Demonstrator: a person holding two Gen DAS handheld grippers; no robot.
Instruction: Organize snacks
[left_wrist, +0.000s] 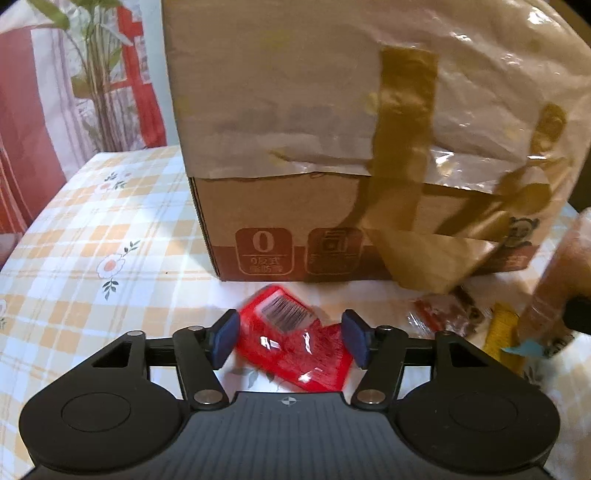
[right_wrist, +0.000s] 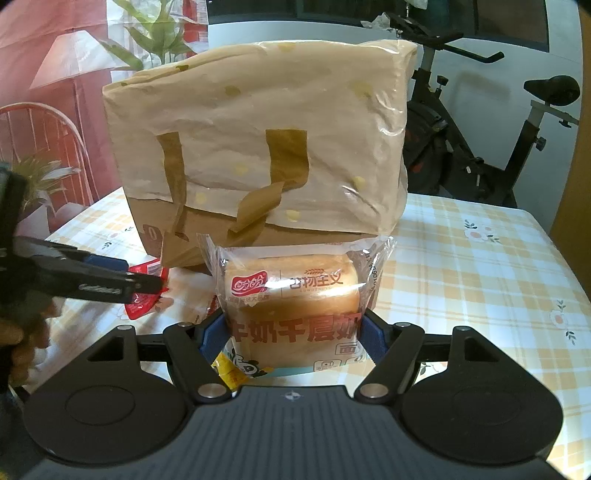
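A red snack packet (left_wrist: 295, 343) with a barcode label lies on the checked tablecloth (left_wrist: 110, 221) between the blue pads of my left gripper (left_wrist: 290, 339). The jaws stand open around it, with the pads at its two edges. In the right wrist view the left gripper (right_wrist: 144, 286) reaches in from the left over the same red packet (right_wrist: 142, 306). My right gripper (right_wrist: 291, 339) is shut on a clear-wrapped bread loaf packet (right_wrist: 291, 295) with red lettering, held upright; the bread packet (left_wrist: 557, 280) also shows at the right edge of the left wrist view.
A cardboard box (left_wrist: 295, 229) under a beige bag (right_wrist: 258, 129) with brown handles stands just behind the snacks. Small brown-red wrappers (left_wrist: 439, 314) and a yellow packet (left_wrist: 498, 328) lie right of the red packet. An exercise bike (right_wrist: 480, 147) stands behind the table.
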